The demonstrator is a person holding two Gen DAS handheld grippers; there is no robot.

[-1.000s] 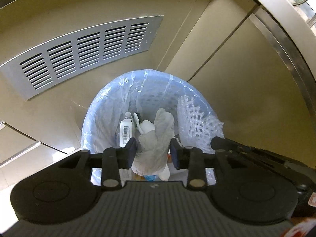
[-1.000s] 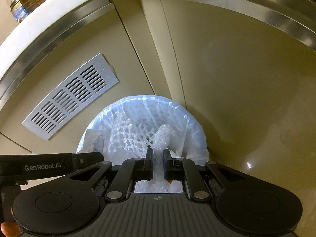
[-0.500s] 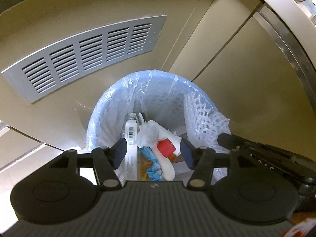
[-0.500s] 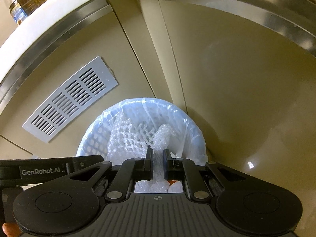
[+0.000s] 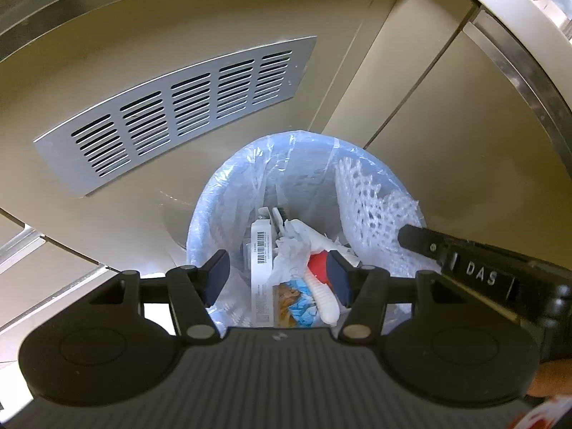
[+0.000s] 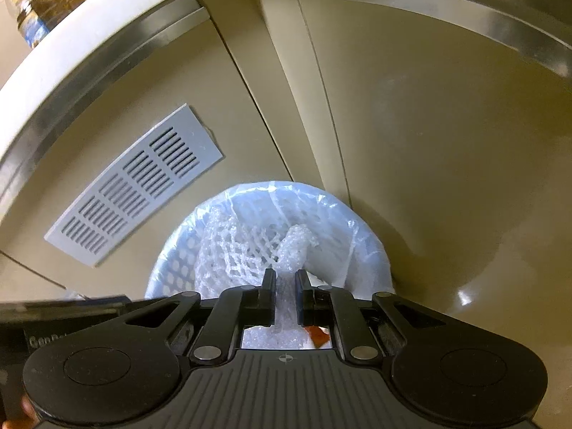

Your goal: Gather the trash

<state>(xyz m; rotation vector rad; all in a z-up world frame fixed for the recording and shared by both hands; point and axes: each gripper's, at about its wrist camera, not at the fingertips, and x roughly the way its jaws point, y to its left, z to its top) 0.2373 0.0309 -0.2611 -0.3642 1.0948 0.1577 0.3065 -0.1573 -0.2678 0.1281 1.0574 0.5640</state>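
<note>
Trash fills the bottom of the little bin (image 5: 200, 221), a blue basket lined with a thin clear bag, standing on the floor right against the beige cabinet fronts, just below and to the right of the grey slotted vent plate (image 5: 178, 107). Inside it lie a crumpled white tissue (image 5: 291, 250), a white barcoded box (image 5: 261, 268), a red cap (image 5: 316, 264), a white ribbed handle (image 5: 327, 300) and a blue printed wrapper (image 5: 296, 304), all heaped together. The left gripper (image 5: 277, 277) hangs directly above that heap, pointing steeply down, its jaws standing apart with nothing pinched between them; the tissue lies loose in the bin beneath. The right gripper (image 6: 285, 286) is clenched on a piece of white foam netting (image 6: 243, 250), which stands up over the right side of the bin's rim, part of it inside the liner. From the left wrist view the netting (image 5: 375, 211) leans against the bin's right wall, with the black body of the right gripper (image 5: 464, 268) just beside it. A few jars (image 6: 32, 10) sit on the bench above the cabinets.
</note>
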